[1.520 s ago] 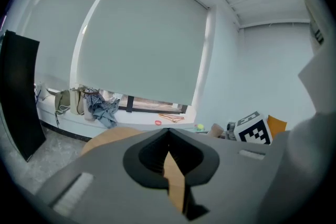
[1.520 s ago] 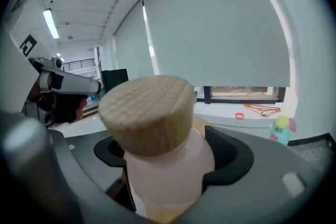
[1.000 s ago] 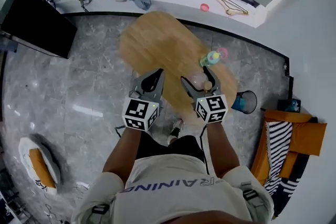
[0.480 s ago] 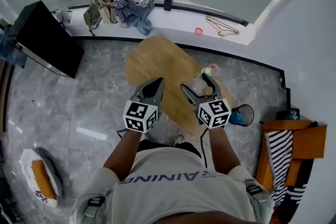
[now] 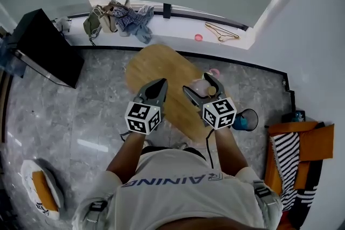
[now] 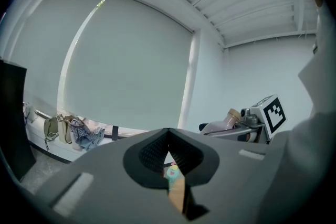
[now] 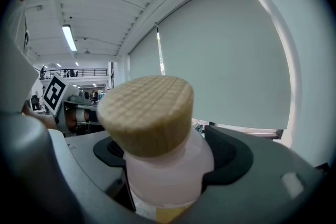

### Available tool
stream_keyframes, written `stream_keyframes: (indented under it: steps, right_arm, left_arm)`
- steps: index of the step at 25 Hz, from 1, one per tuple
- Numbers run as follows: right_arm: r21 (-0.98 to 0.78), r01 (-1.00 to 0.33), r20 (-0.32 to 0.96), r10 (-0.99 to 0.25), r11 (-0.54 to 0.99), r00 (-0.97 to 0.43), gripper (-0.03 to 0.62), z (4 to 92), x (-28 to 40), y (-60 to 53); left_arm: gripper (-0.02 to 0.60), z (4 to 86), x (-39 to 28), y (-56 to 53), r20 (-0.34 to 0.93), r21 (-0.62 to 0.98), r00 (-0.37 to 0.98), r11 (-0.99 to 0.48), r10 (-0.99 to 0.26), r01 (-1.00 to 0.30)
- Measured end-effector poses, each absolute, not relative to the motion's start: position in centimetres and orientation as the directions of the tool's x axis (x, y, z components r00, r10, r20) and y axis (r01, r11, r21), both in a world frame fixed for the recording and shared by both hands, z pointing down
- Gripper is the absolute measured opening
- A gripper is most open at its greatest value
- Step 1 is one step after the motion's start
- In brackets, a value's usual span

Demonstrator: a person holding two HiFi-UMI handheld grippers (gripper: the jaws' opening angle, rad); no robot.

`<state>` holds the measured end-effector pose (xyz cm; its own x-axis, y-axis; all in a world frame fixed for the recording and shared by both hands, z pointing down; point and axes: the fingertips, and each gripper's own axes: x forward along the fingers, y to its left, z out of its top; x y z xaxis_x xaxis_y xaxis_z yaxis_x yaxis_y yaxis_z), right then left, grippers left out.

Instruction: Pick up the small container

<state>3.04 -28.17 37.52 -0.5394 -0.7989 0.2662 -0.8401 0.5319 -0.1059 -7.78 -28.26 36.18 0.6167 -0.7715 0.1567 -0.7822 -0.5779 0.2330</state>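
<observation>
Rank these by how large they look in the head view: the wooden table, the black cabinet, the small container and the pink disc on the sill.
1. wooden table
2. black cabinet
3. small container, held up nearer the camera, so its size is flattered
4. pink disc

The wooden table lies bare over its far and left parts, free to pass over; the right gripper, clamped on the small container, blocks the space above its right part; a pink item sits just beyond
</observation>
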Motion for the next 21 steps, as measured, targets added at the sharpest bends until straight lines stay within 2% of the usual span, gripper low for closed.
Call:
stream_keyframes:
  steps: [21]
  right_arm:
    - [-0.112,-0.836,0.257,-0.798,0.537,-0.546,0.430,37.3,2.7,-26.7]
  left_arm:
    - [0.000,36.0,-8.4,-26.5,0.148,0.231,0.600,-0.563,-0.786,-0.794]
